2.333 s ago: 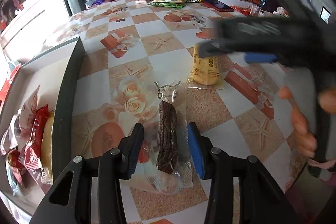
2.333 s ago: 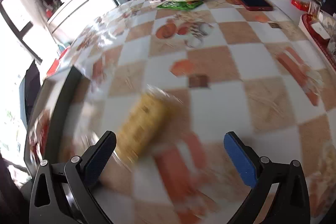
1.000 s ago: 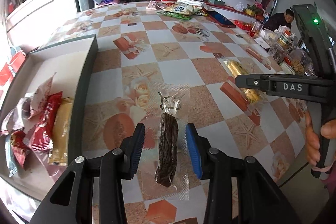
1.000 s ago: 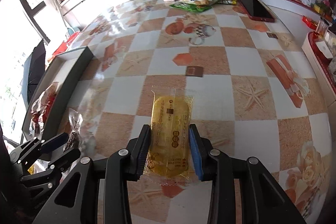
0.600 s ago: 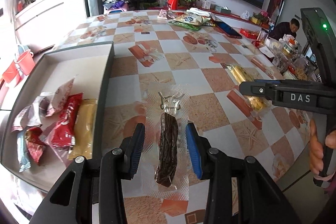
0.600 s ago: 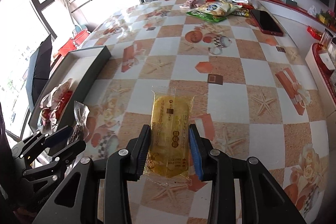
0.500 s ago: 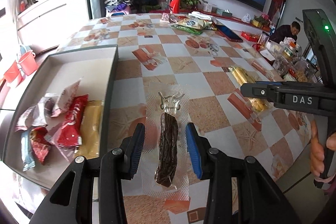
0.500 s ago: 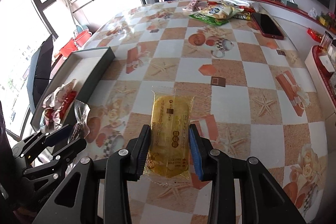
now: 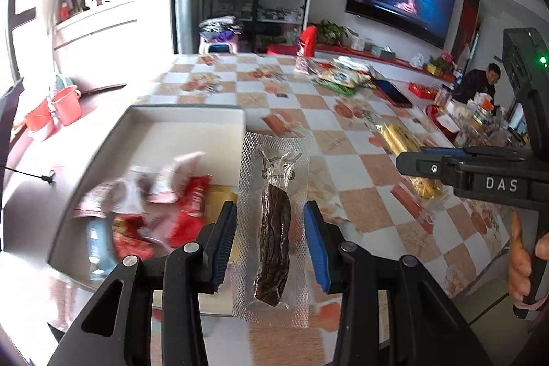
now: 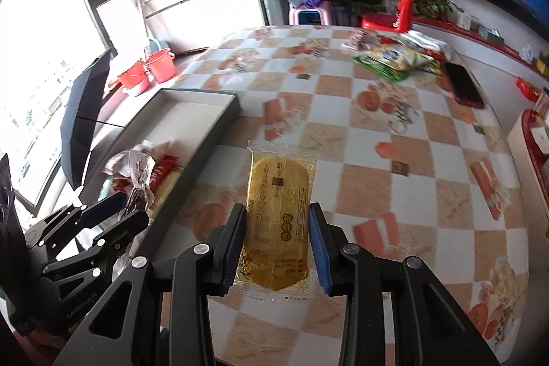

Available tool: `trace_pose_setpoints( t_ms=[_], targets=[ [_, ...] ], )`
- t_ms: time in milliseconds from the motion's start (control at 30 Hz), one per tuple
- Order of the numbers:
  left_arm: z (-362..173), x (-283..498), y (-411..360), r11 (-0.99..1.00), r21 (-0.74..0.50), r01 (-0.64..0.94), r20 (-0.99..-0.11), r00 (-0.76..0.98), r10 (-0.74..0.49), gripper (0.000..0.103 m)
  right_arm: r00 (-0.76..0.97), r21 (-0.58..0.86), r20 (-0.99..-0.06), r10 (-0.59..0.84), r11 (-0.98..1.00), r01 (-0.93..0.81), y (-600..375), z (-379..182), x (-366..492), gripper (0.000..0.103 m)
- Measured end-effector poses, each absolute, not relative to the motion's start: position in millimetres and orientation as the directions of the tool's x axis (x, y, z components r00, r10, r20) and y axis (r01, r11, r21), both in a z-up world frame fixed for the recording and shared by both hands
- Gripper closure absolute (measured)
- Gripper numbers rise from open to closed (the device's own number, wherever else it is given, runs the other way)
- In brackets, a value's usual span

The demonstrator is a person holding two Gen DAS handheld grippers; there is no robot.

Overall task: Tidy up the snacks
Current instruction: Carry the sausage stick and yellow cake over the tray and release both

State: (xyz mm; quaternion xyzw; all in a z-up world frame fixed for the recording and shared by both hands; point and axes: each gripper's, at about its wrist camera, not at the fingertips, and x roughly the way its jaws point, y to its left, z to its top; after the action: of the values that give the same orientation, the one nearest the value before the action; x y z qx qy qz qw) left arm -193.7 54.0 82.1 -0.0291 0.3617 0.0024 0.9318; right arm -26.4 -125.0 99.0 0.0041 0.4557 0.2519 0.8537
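Note:
My left gripper [image 9: 271, 237] is shut on a clear vacuum pack with a dark sausage [image 9: 274, 228], held in the air over the near right corner of the grey box [image 9: 185, 129]. Several red and yellow snack packs [image 9: 164, 204] lie in the box. My right gripper [image 10: 278, 242] is shut on a yellow cake pack [image 10: 279, 211], lifted above the table just right of the box [image 10: 206, 132]. The left gripper also shows in the right wrist view [image 10: 113, 208], and the right gripper with the yellow pack in the left wrist view [image 9: 422, 163].
The checkered table [image 10: 394, 180] carries a pile of snack bags [image 10: 394, 55] and a phone [image 10: 463, 88] at its far end, and a red tray [image 10: 535, 139] at the right edge. Red buckets [image 9: 51, 108] and an umbrella [image 10: 85, 112] stand left of the table.
Both grippers closed on their packs, lifted them off the table and moved left toward the box. The left gripper now hangs over the box's corner.

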Motion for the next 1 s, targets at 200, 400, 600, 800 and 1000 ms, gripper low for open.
trace_pose_setpoints(
  t_ms=[200,400,600,800,1000],
  targets=[
    [97.2,-191.0,98.5,0.992,-0.054,-0.115,-0.651,0.757,0.052,0.060,0.424,0.275,-0.758,0.497,0.831,-0.483,-82.5,108.1,-15.4,0.065],
    [98.8,-177.0,142.5,0.976,-0.058,-0.209,-0.659,0.742,0.119,0.060,0.369,0.319,-0.735,0.569,0.770,-0.553,-30.5,108.6,-1.7,0.065],
    [82.8,-153.8,163.6,0.966,-0.043,-0.253,-0.702,0.696,0.151,0.060,0.316,0.381,-0.702,0.638,0.712,-0.589,10.2,99.0,18.2,0.065],
    [64.8,-131.7,173.3,0.963,-0.027,-0.268,-0.738,0.655,0.161,0.060,0.262,0.441,-0.701,0.663,0.692,-0.572,35.5,78.8,40.8,0.065],
    [50.8,-118.3,183.4,0.960,-0.031,-0.277,-0.768,0.622,0.155,0.058,0.233,0.459,-0.707,0.668,0.684,-0.567,60.2,63.4,58.7,0.065]
  ],
)
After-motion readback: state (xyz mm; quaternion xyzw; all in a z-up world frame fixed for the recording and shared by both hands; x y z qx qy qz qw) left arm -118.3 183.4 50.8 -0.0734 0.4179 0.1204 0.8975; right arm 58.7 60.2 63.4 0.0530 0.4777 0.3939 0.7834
